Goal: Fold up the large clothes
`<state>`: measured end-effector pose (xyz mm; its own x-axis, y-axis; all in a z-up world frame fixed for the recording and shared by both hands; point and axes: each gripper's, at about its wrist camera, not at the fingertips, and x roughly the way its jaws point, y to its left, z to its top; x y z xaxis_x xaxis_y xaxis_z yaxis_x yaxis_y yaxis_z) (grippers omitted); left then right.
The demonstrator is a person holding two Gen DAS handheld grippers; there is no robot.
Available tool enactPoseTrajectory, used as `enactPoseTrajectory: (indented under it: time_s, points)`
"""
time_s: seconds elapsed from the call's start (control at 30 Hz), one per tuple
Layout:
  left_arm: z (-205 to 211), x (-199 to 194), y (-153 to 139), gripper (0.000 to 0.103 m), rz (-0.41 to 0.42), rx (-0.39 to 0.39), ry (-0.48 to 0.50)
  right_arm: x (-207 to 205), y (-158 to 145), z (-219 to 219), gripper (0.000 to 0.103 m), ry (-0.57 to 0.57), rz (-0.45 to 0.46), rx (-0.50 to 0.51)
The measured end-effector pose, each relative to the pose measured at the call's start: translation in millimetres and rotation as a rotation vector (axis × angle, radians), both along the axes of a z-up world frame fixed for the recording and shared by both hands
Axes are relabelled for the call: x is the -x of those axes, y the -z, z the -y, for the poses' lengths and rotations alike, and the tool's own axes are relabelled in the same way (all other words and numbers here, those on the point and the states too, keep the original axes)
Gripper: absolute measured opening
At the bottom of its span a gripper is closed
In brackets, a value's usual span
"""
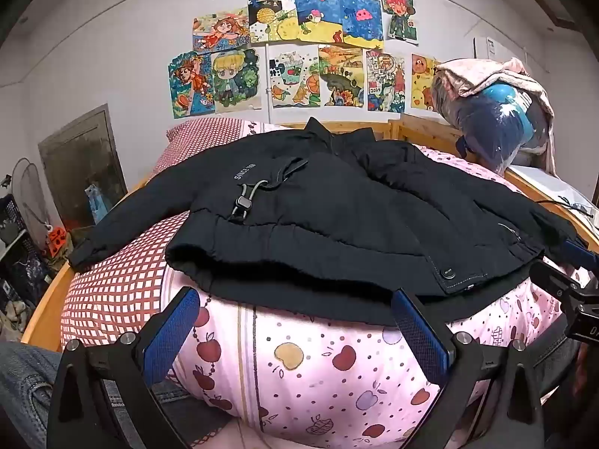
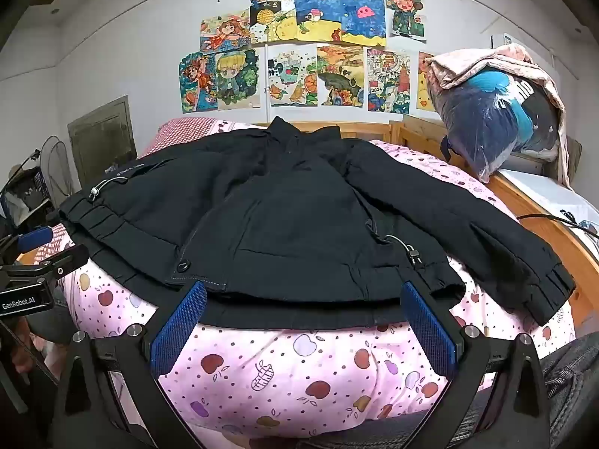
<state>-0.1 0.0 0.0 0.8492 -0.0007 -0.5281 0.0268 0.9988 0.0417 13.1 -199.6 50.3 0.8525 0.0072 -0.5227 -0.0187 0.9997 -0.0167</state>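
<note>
Grippers first: we hold the left gripper (image 1: 295, 321) and right gripper (image 2: 305, 318) spread wide and empty just short of the hem of a black jacket (image 2: 299, 217), spread front-up on the pink apple-print quilt (image 2: 299, 370), drawings (image 2: 310, 45) on the wall beyond.

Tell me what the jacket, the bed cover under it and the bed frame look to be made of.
Jacket: black matte woven fabric, probably a padded synthetic; it looks puffy, with a gathered hem and press studs.
Bed cover: soft printed cloth, likely cotton; pink with an apple print, no sheen.
Bed frame: light wood with a smooth, yellowish finish.
</note>
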Motion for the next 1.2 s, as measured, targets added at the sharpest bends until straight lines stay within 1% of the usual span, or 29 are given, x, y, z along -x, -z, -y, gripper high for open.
enactPoseTrajectory:
  time_s: [1.2]
  points:
    - [0.0,0.0,0.0,0.103,0.0,0.0,0.0,-4.5,-2.2,-4.7,0.102,0.002,-0.005,-0.007]
